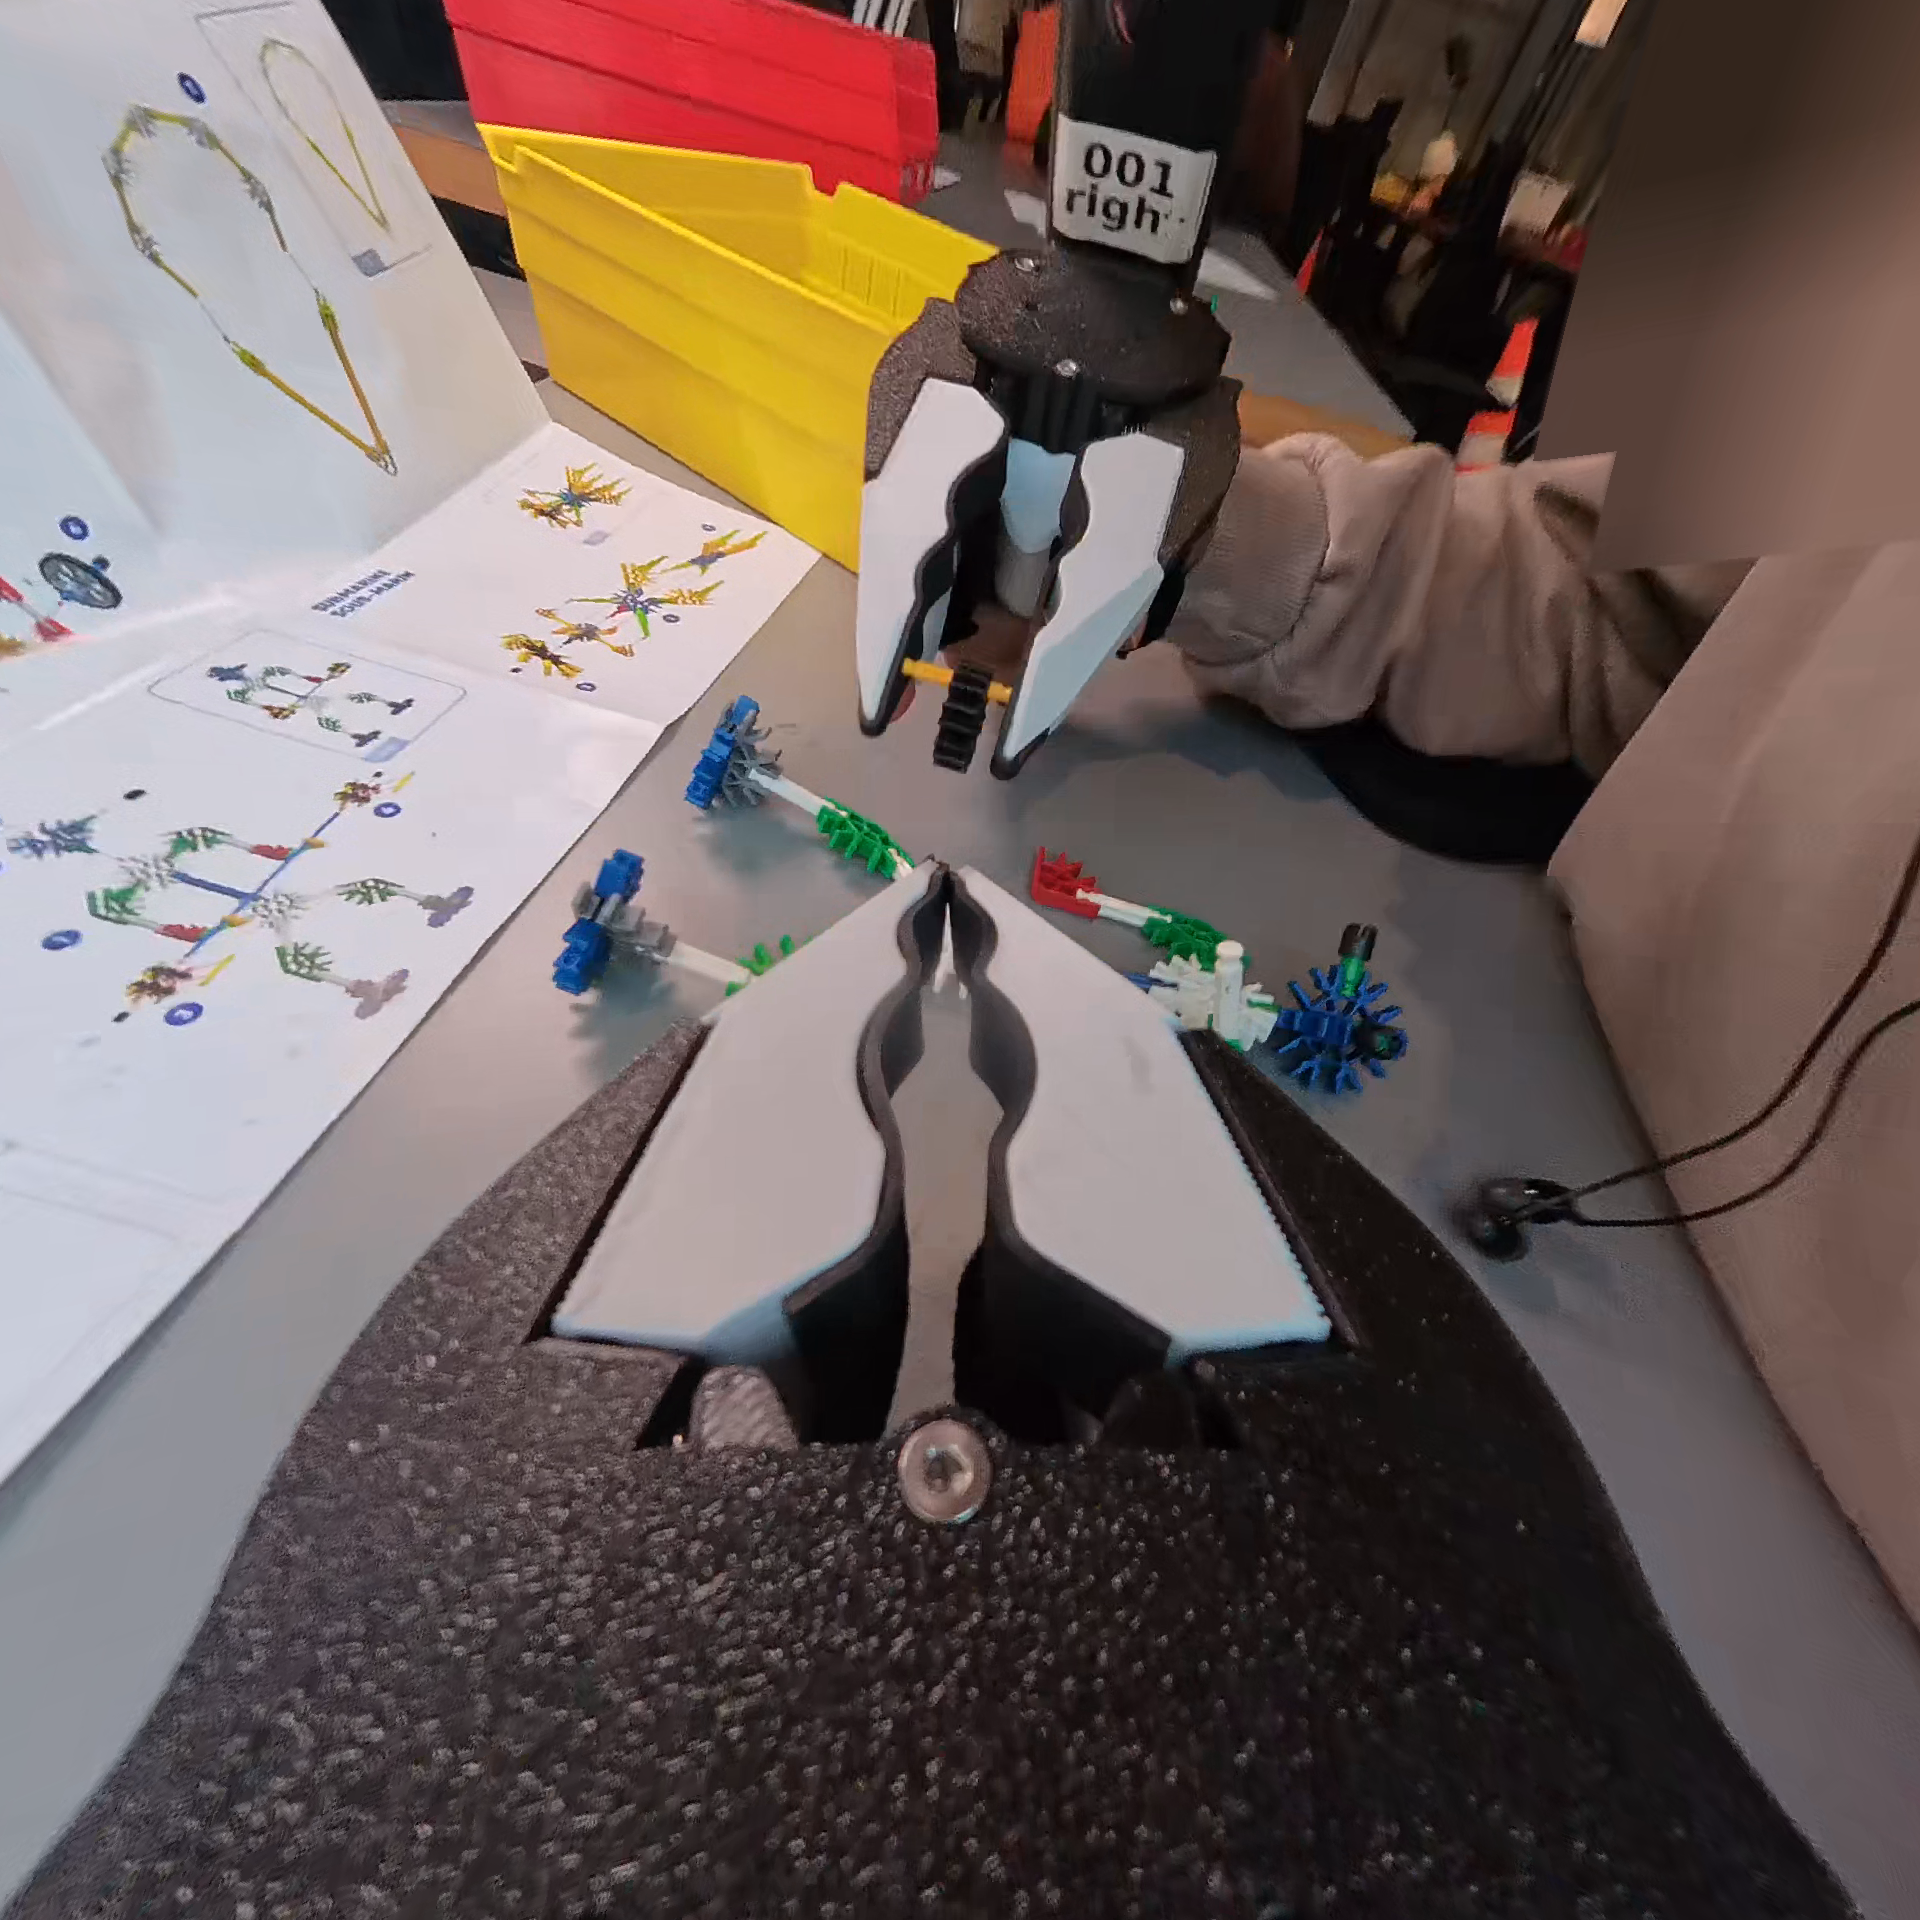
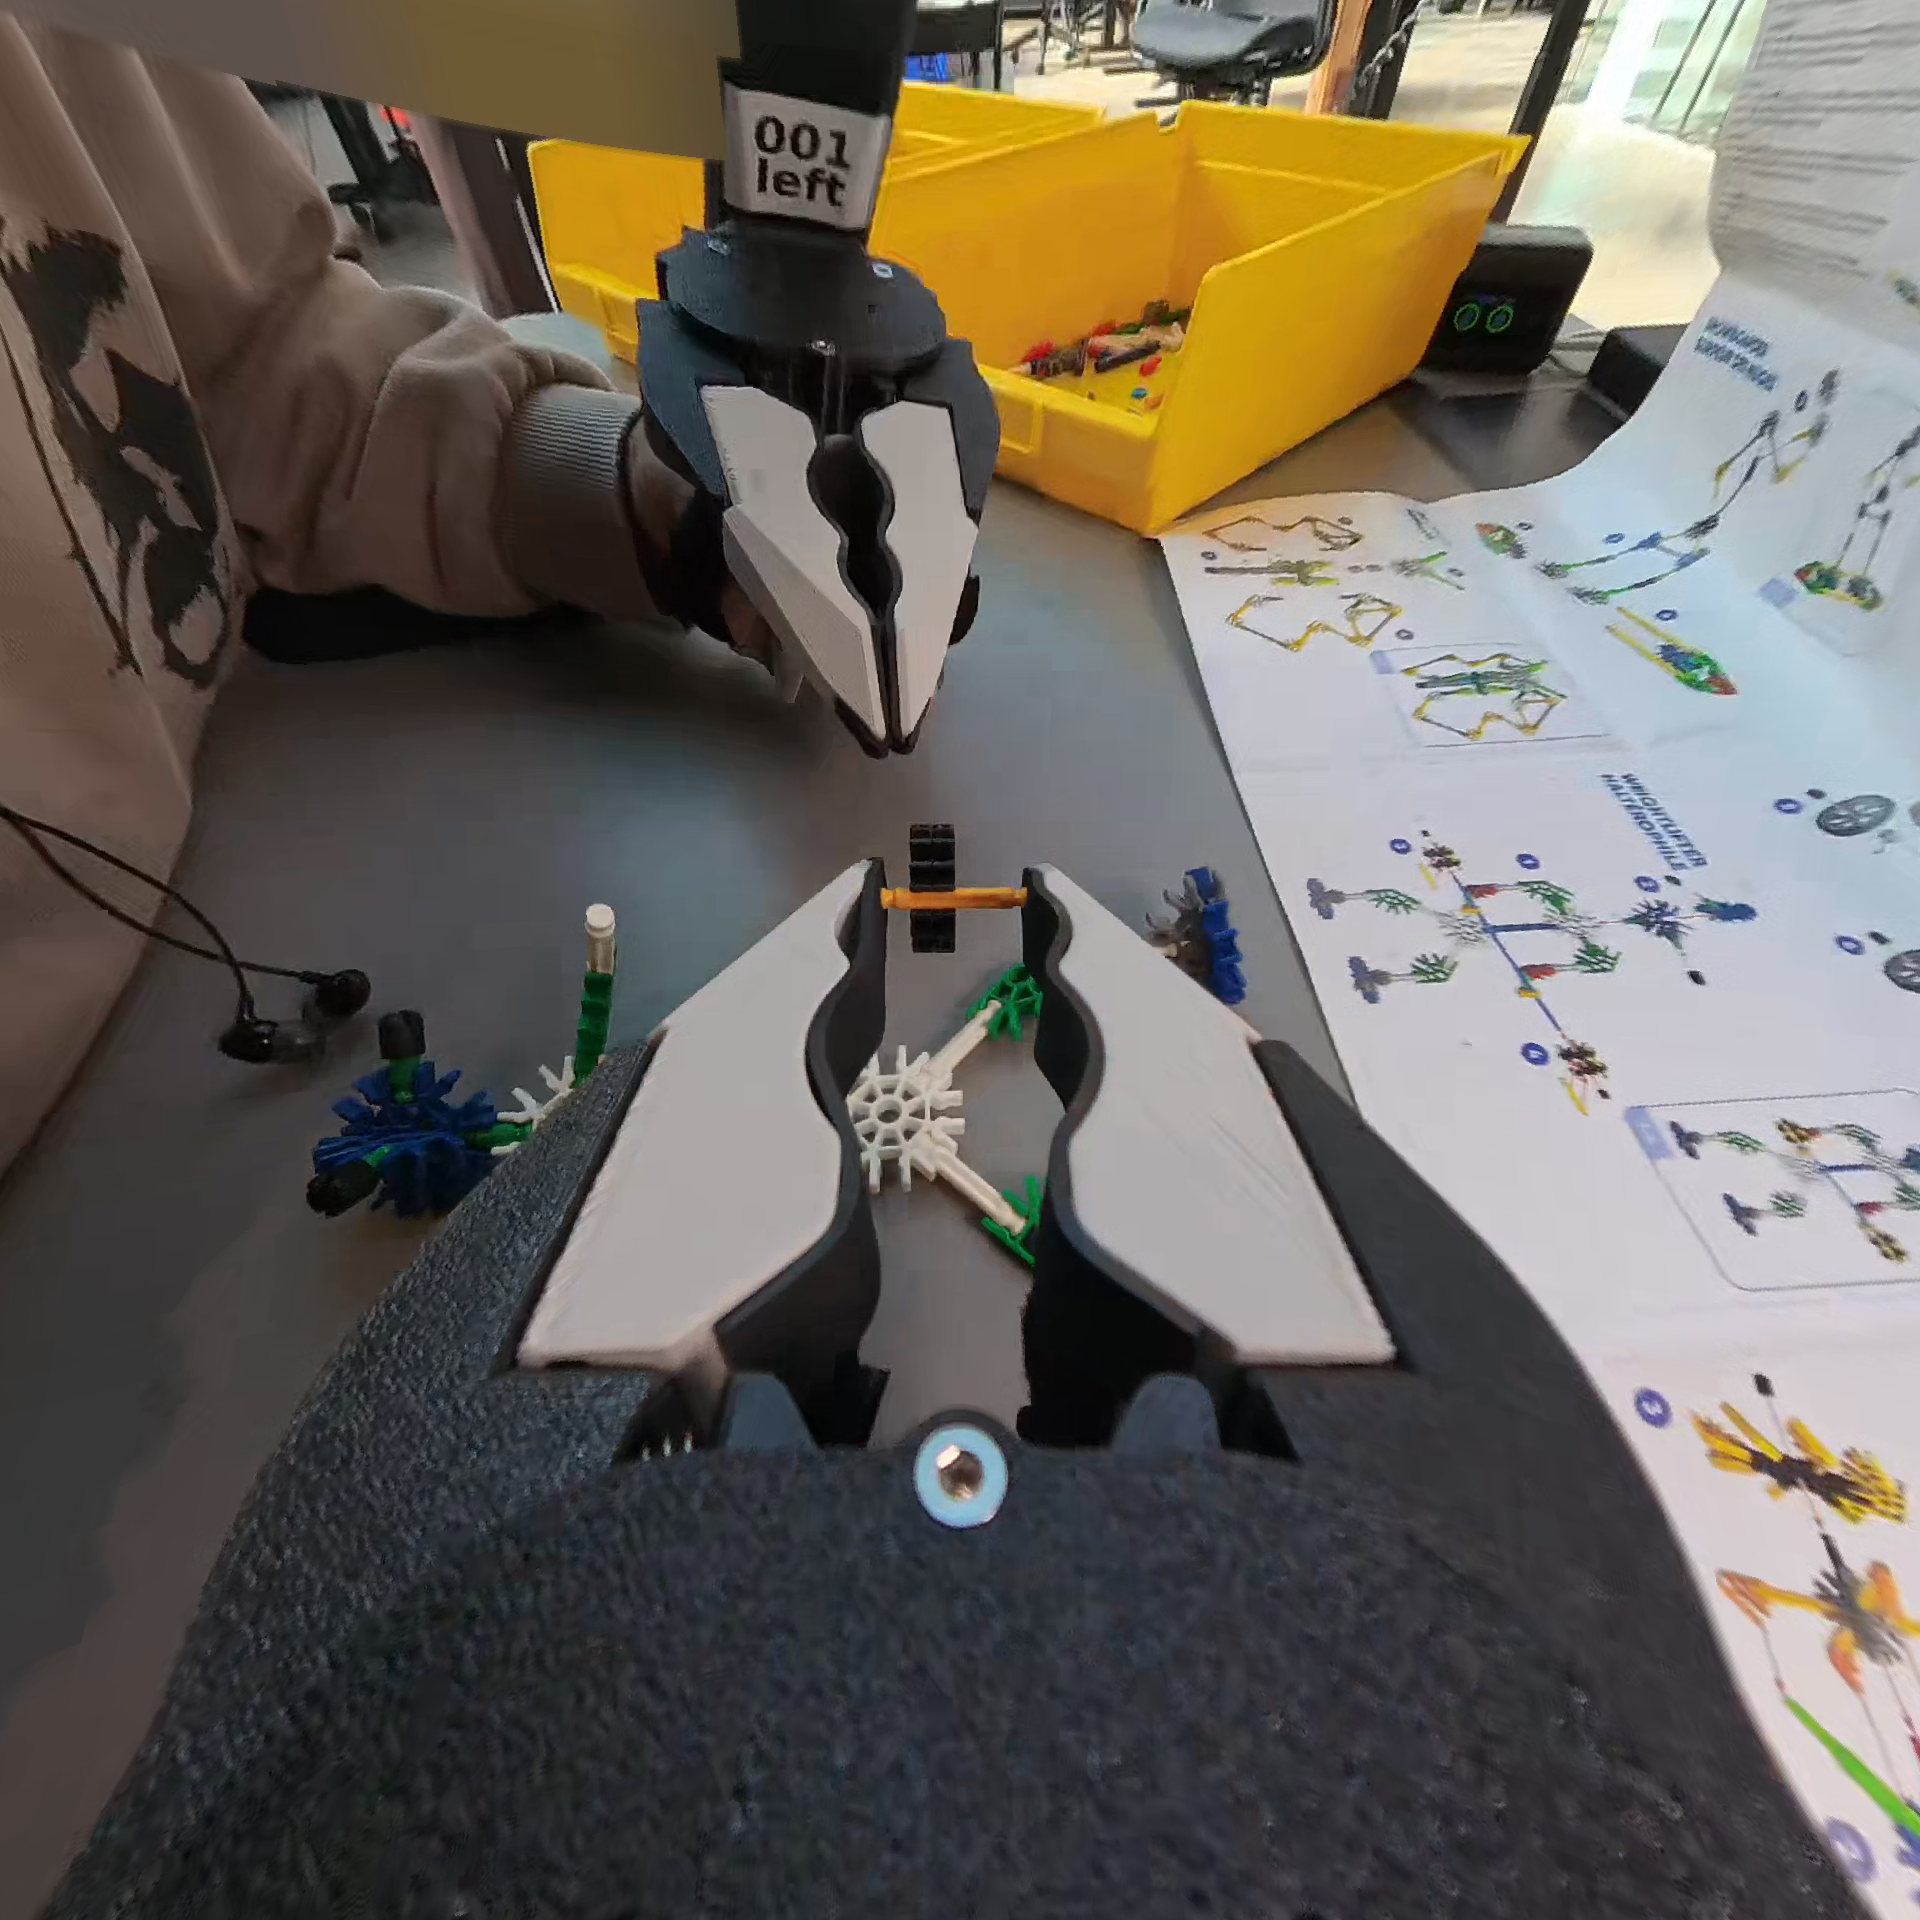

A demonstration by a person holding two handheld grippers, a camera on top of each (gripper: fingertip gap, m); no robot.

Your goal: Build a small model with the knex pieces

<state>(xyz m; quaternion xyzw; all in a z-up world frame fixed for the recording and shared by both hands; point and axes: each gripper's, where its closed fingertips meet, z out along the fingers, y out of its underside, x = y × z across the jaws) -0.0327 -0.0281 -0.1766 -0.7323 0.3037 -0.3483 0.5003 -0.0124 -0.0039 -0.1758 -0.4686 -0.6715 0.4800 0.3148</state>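
My right gripper (image 2: 954, 899) is shut on a short yellow rod (image 2: 987, 898), pinching it end to end. A black gear (image 2: 932, 888) sits on the rod. The rod (image 1: 927, 673) and gear (image 1: 961, 717) also show in the left wrist view, held just above the grey table (image 1: 1195, 831). My left gripper (image 1: 940, 878) is shut, tips together with nothing between them, as the right wrist view (image 2: 888, 743) confirms. Below both lies a toy assembly: a white snowflake hub (image 2: 902, 1117) with white rods, green connectors (image 1: 857, 831), blue end pieces (image 1: 722, 764) and a red connector (image 1: 1060, 883).
A blue snowflake piece (image 1: 1335, 1023) lies beside the assembly. Instruction sheets (image 1: 260, 831) cover one side of the table. A yellow bin (image 2: 1195, 312) with small parts and a red bin (image 1: 675, 73) stand behind. Black earbuds (image 1: 1507, 1210) and a person's sleeve (image 1: 1403, 582) are near. Left tips to right tips: about 4 cm. The white snowflake hub (image 2: 902, 1117) lies around 7 cm away from my right fingertips.
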